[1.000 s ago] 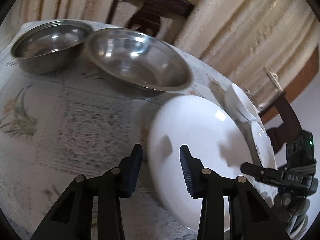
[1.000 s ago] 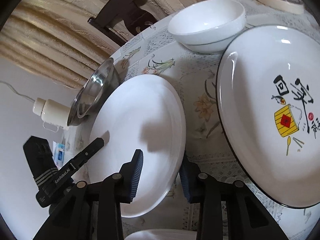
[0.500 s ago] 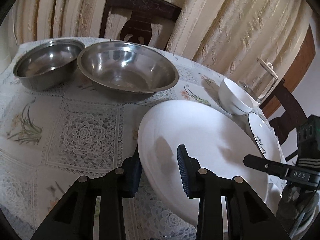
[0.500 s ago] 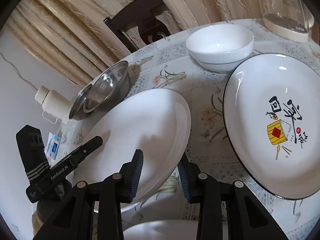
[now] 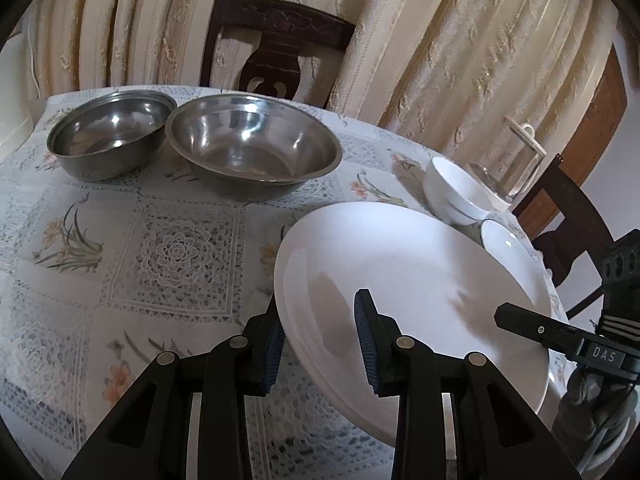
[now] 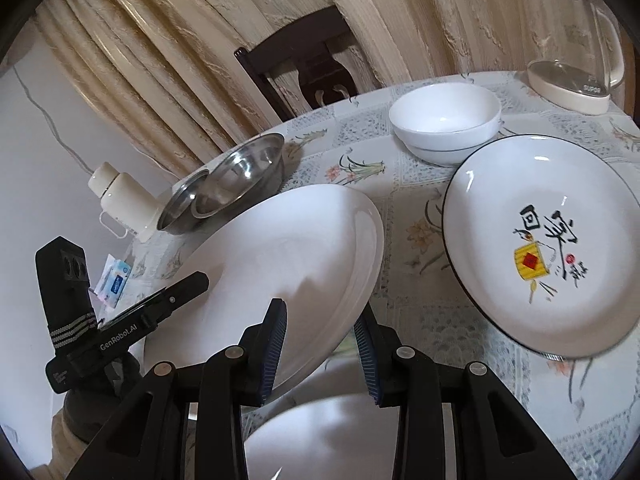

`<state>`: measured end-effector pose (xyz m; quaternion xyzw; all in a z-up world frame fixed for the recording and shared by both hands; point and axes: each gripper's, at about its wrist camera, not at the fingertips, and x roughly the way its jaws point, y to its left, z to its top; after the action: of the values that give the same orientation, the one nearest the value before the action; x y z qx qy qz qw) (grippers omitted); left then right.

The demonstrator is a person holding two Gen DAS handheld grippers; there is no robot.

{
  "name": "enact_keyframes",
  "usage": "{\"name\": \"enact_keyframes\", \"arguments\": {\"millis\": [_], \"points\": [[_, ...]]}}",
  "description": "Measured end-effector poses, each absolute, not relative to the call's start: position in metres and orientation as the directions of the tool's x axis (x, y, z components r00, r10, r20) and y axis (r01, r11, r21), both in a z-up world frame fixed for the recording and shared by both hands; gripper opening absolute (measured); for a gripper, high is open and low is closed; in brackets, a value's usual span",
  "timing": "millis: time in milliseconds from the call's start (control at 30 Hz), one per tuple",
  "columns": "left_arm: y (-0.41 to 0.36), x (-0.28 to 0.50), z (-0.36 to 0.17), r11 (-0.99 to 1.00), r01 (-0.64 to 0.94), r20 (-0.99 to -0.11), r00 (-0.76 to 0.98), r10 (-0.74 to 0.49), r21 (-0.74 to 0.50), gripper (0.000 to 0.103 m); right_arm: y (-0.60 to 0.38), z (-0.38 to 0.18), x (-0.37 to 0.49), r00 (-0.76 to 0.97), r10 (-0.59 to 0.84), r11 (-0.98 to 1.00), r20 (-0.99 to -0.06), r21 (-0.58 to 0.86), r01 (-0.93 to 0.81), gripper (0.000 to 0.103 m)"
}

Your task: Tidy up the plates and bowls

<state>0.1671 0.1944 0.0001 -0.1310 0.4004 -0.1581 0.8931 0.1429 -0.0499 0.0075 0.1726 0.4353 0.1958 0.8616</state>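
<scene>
A dark wooden chair (image 5: 276,52) stands before cream patterned curtains (image 5: 440,60). On the lace floral-clothed surface (image 5: 120,248) sits a clear glass kettle with a cream base (image 6: 576,76). A white thermos bottle (image 6: 120,200) stands beyond the edge, near a small blue-and-white packet (image 6: 114,282).

Two steel bowls, a small one (image 5: 108,136) and a large one (image 5: 256,148), stand side by side on one table (image 5: 120,248). Two white bowls (image 6: 446,122) sit nested, one (image 6: 444,114) inside the other (image 6: 440,152). Three plates show: a plain white one (image 6: 288,264), a painted one (image 6: 540,240) with a dark rim, and a third (image 6: 332,436) only partly in view under the fingers. Two grippers, left (image 5: 320,340) and right (image 6: 322,344), are in frame. Two dark chairs, one (image 5: 276,52) behind the steel bowls and another (image 5: 568,216) at the right edge, stand by the table. One kettle (image 6: 576,40), one white bottle (image 6: 120,196) and one small packet (image 6: 114,282) complete the count.
</scene>
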Motion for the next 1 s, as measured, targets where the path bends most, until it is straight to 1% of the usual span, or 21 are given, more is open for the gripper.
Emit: {"name": "enact_keyframes", "arguments": {"millis": [233,567,1000], "points": [[0.185,0.139,0.016,0.904,0.212,-0.649,0.637,-0.416,-0.371,0.034,-0.066,0.015,0.109,0.568,0.494,0.855,-0.658,0.485,-0.182,0.037],[0.154,0.103,0.024,0.878,0.285,-0.643,0.600,-0.476,-0.384,0.034,-0.101,0.017,0.059,0.605,0.486,0.844,-0.631,0.518,-0.137,0.037],[0.118,0.068,0.018,0.858,0.361,-0.664,0.546,-0.511,-0.364,0.034,-0.130,0.006,0.016,0.633,0.464,0.831,-0.620,0.551,-0.070,0.037]]}}
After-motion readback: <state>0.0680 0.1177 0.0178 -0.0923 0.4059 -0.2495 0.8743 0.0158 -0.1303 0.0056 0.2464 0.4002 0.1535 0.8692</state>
